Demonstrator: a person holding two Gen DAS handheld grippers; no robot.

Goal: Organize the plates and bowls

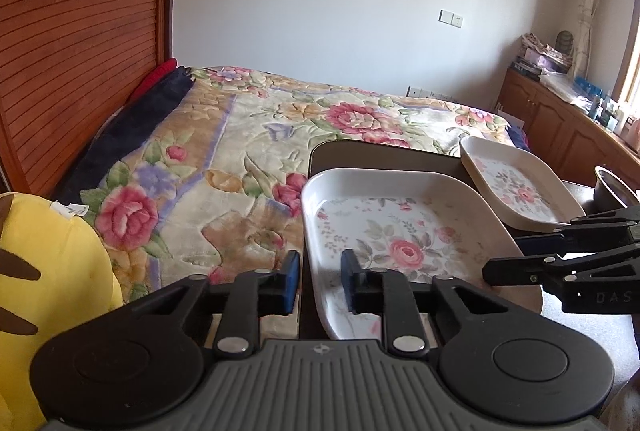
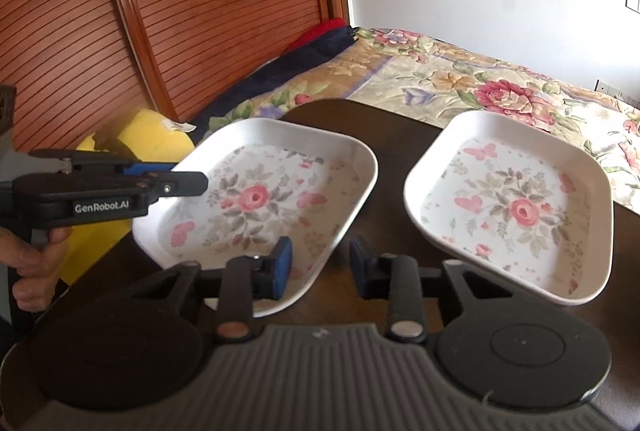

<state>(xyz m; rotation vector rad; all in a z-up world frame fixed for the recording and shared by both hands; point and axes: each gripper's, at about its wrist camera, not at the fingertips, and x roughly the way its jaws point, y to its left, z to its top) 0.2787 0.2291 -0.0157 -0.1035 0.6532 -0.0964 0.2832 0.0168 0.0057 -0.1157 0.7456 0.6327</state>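
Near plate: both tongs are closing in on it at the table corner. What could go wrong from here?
1. The near plate sits at the table corner, apparently overhanging the edge; a push from the left tongs could tip it off.
2. Both the left and the right tongs are open around the same plate and could collide.
3. The far plate lies close by; sliding the near one could knock it.

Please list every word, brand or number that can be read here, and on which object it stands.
"GenRobot.AI": on the side of the left tongs.
"DAS", cut off at the picture's edge: on the right tongs.
Tag on the yellow plush toy: too small to read.
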